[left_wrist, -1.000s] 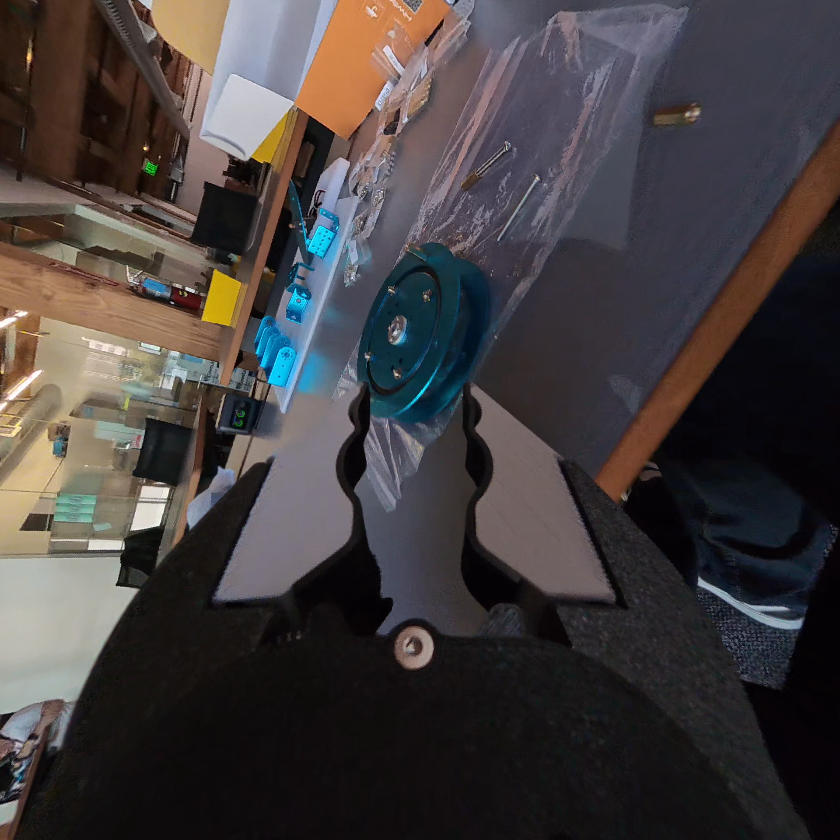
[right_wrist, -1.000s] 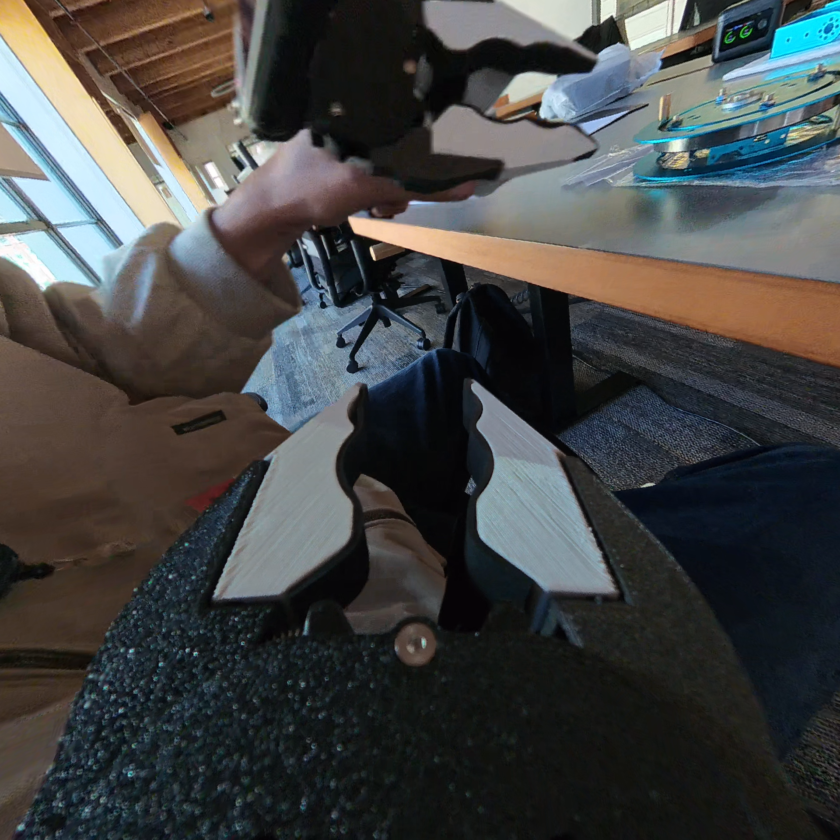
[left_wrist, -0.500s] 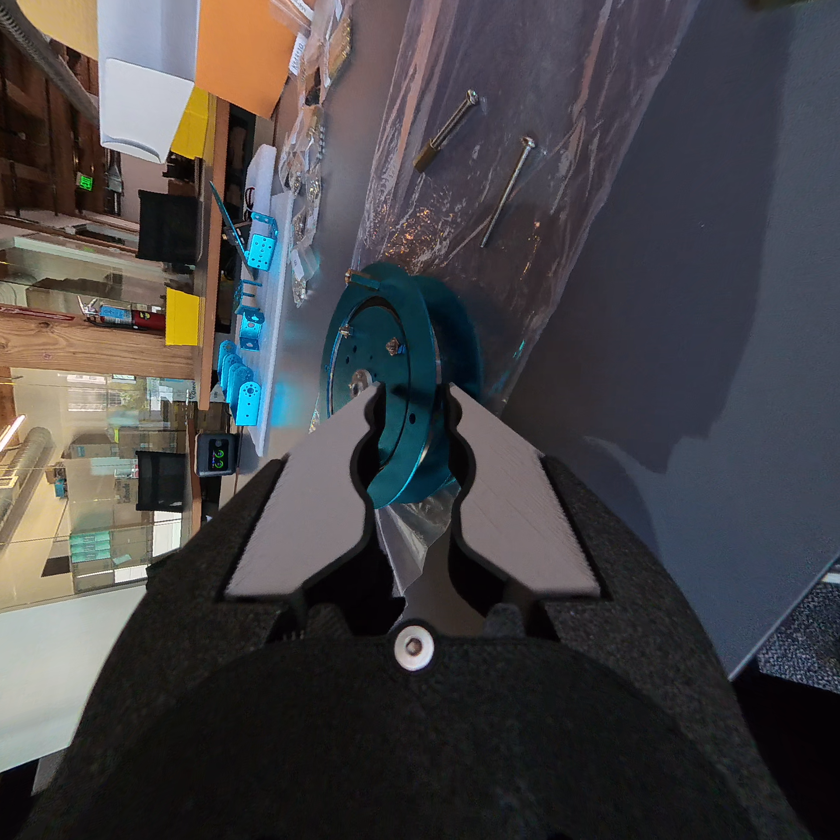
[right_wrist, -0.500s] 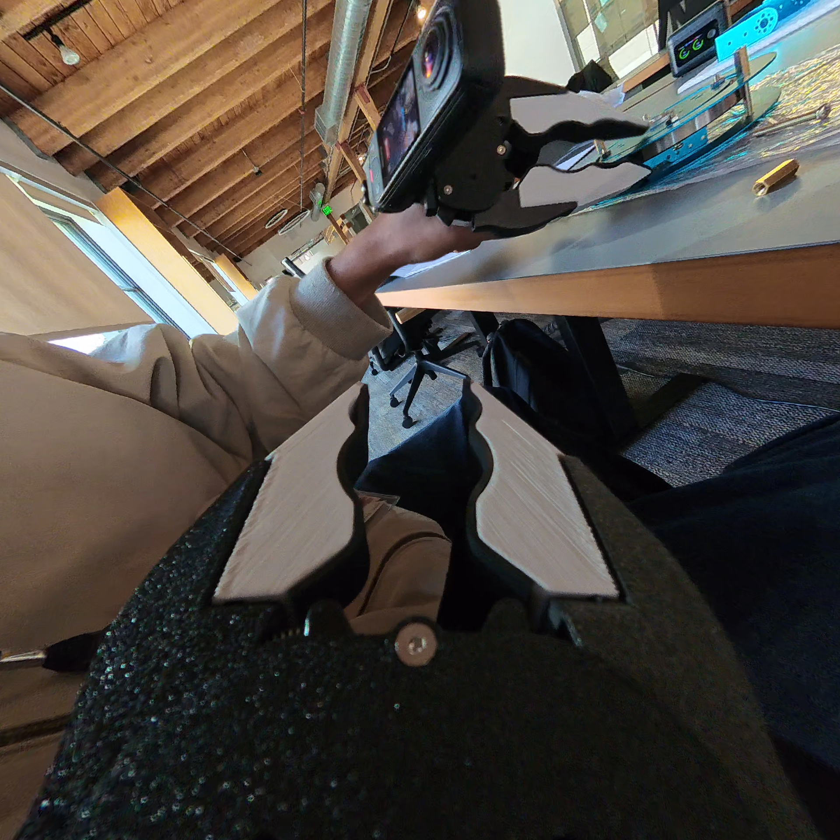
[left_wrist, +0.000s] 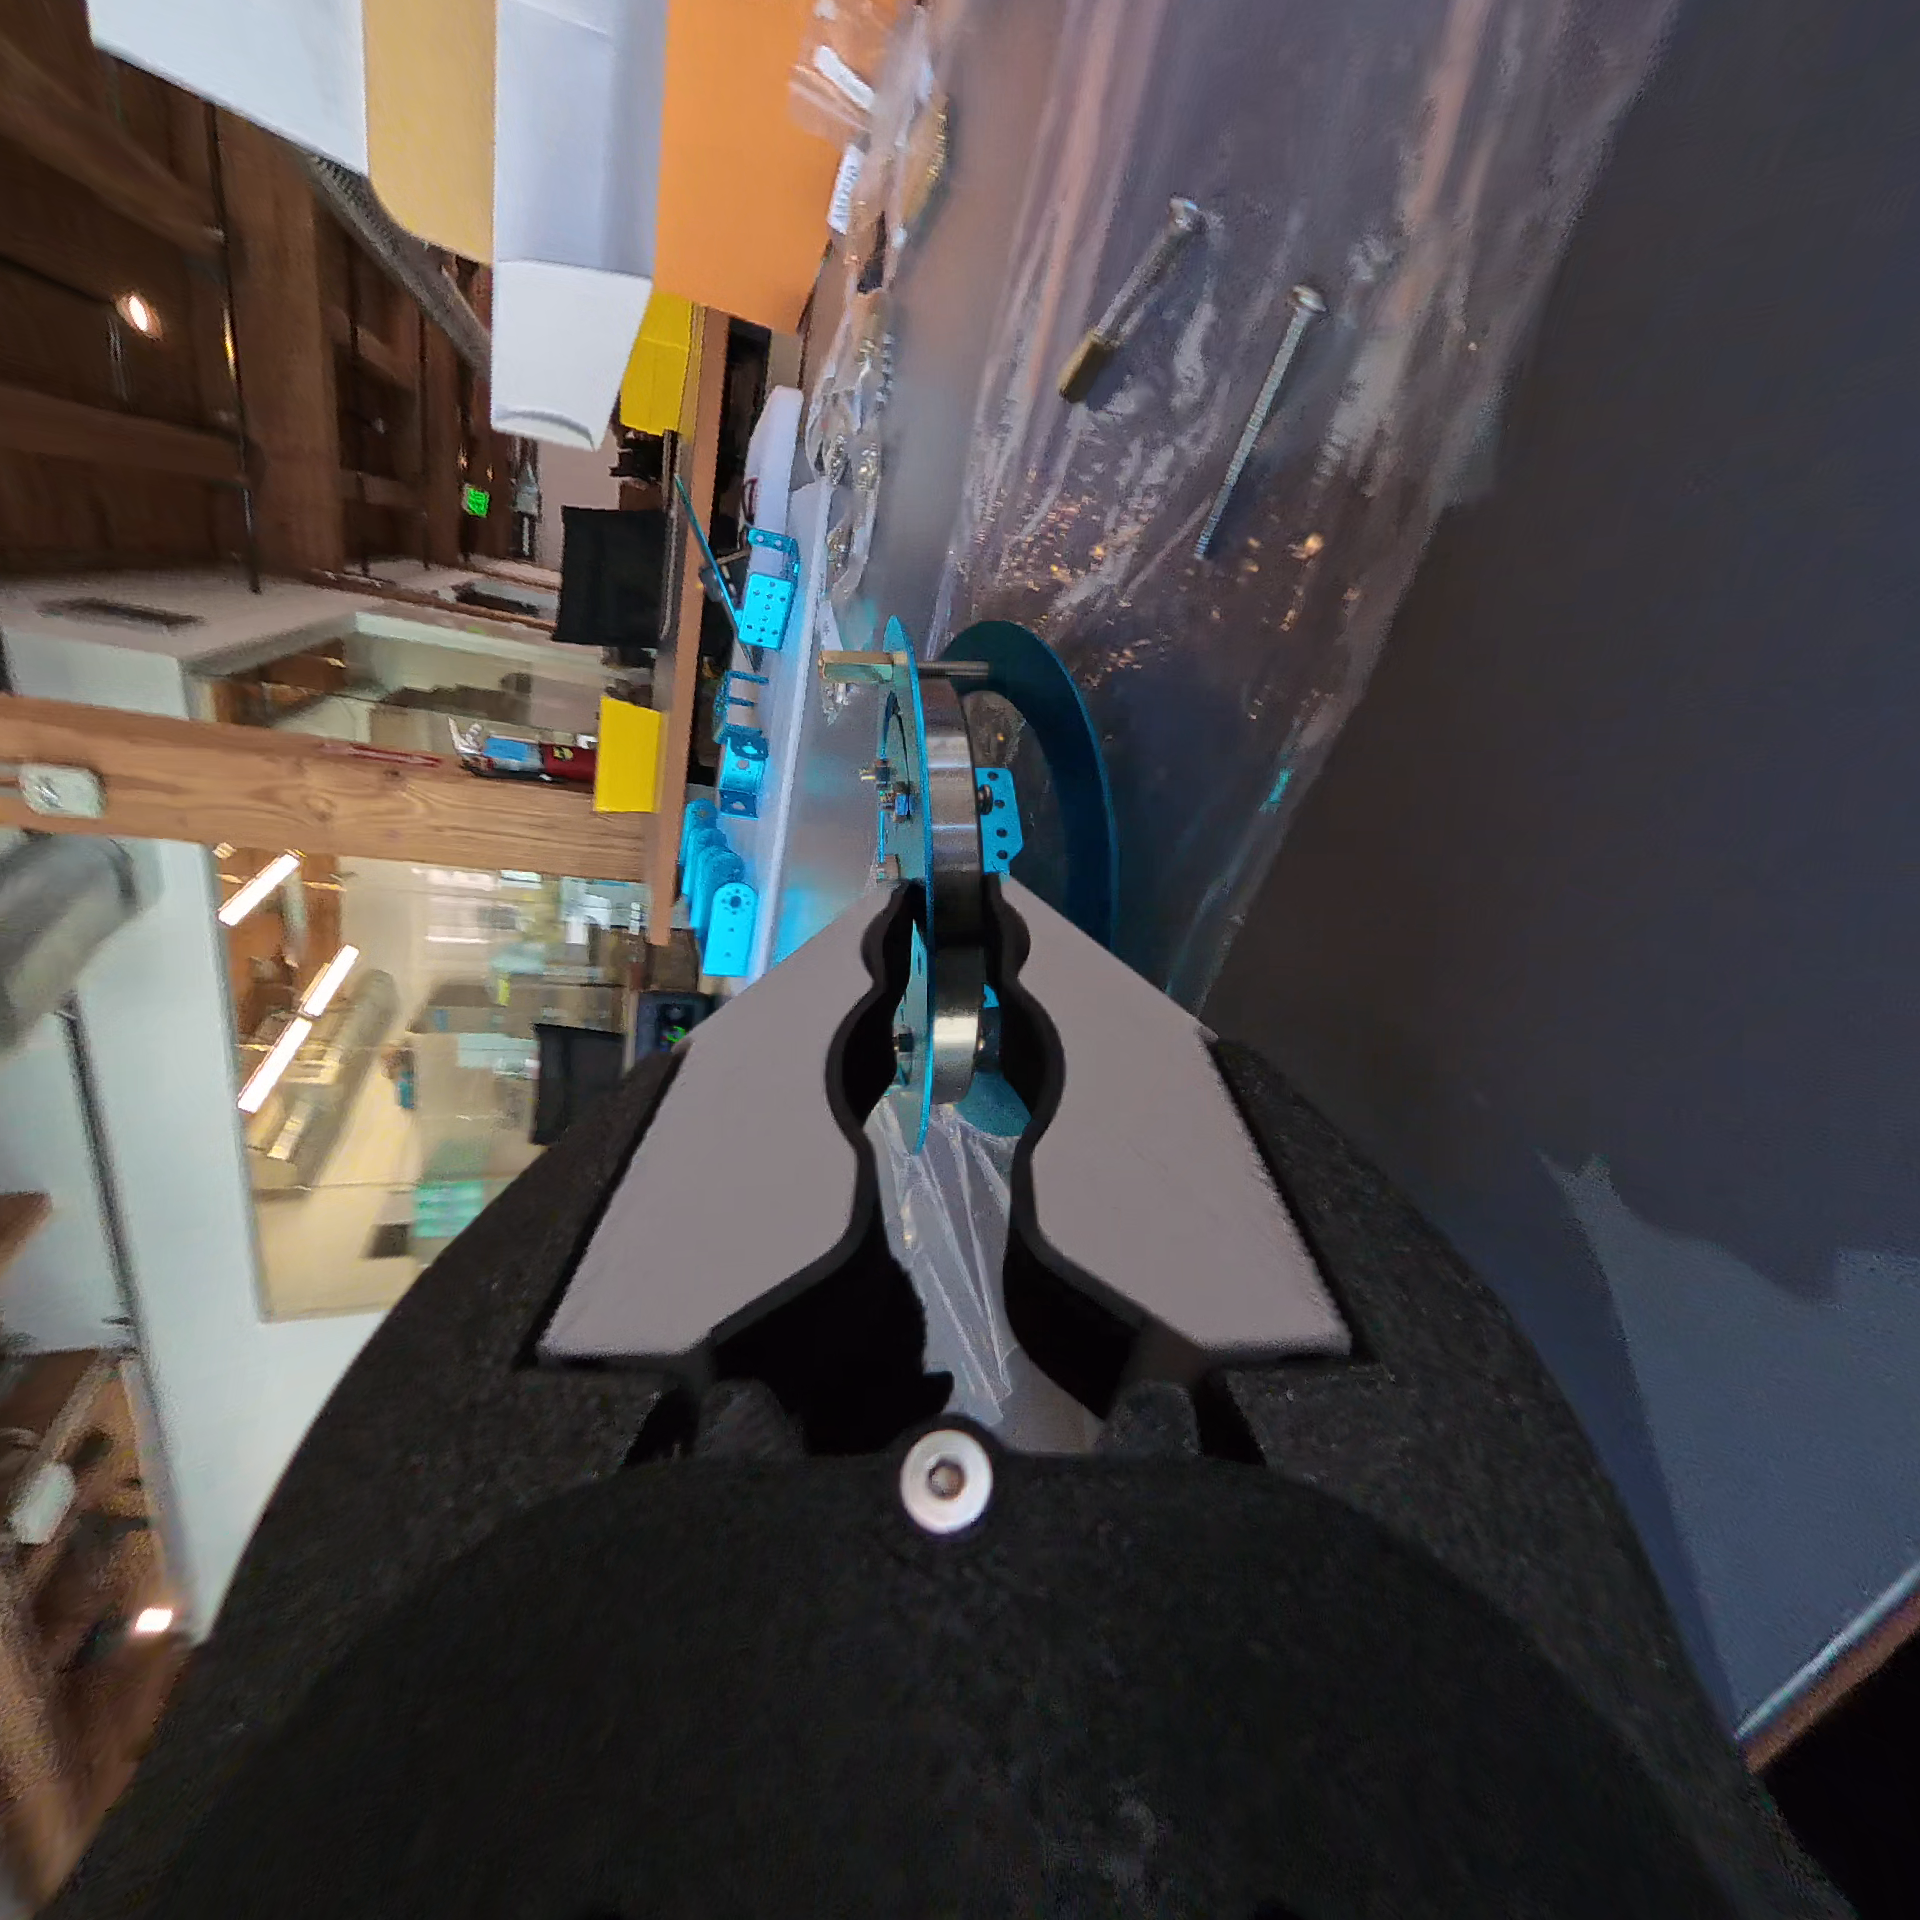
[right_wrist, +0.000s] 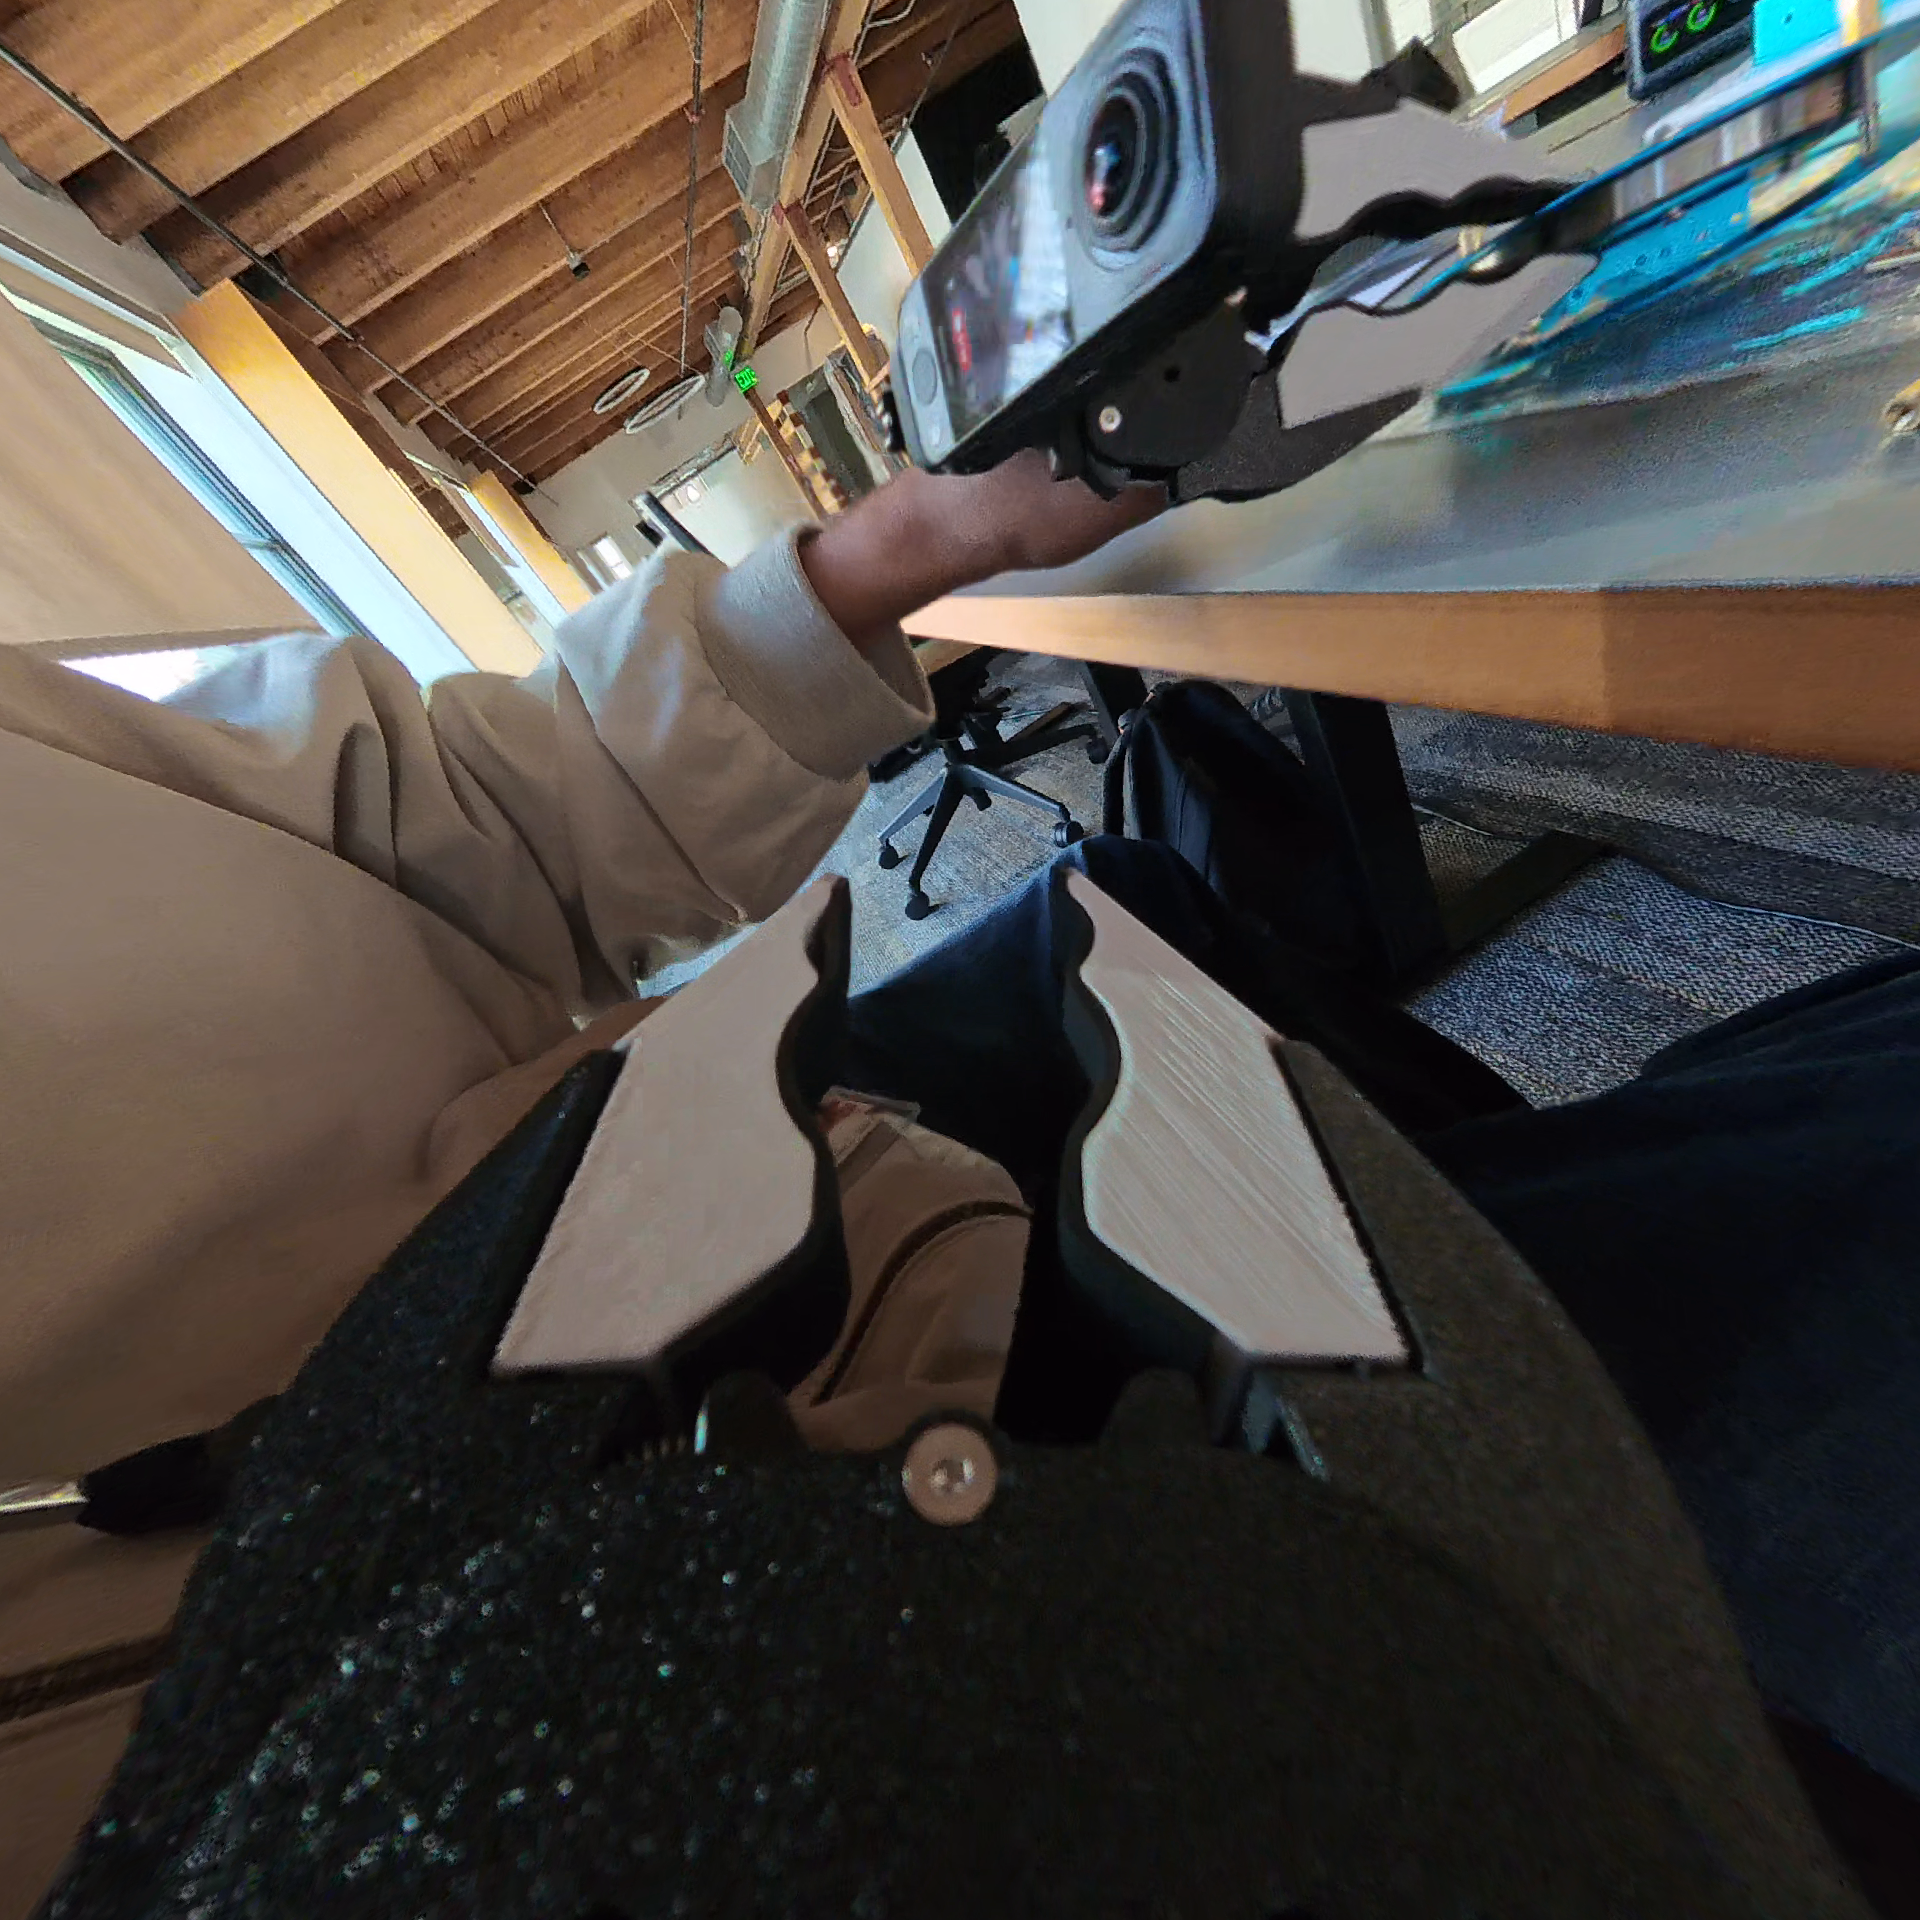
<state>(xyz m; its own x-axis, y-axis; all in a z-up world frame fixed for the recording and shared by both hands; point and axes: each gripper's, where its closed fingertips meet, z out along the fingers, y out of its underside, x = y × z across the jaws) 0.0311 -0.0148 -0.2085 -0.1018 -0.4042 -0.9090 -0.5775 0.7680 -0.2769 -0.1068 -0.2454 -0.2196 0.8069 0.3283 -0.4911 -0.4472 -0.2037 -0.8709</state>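
Note:
A blue turntable assembly (left_wrist: 1075, 790), two blue discs with a silver ring (left_wrist: 951, 831) between them, lies on a clear plastic sheet (left_wrist: 1143, 520) on the dark grey table (left_wrist: 1662, 727). My left gripper (left_wrist: 945, 891) is shut on its near edge, with the jaws pinching the upper disc and the silver ring. It also shows in the right wrist view (right_wrist: 1548, 223), held by a hand, at the assembly (right_wrist: 1766, 104). My right gripper (right_wrist: 951, 883) is open and empty, low beside the table over a person's lap.
A long screw (left_wrist: 1257, 416) and a brass-tipped bolt (left_wrist: 1127, 301) lie on the plastic beyond the assembly. Blue brackets (left_wrist: 764, 603) and small parts bags stand at the far side. The table's wooden edge (right_wrist: 1455, 655), a backpack (right_wrist: 1195, 790) and an office chair (right_wrist: 966, 790) are nearby. The tips of one gripper are about 25 cm away from the tips of the other.
My left gripper moved forward over the assembly's edge and its jaws narrowed onto it. The right gripper stayed open below the table, tilting slightly.

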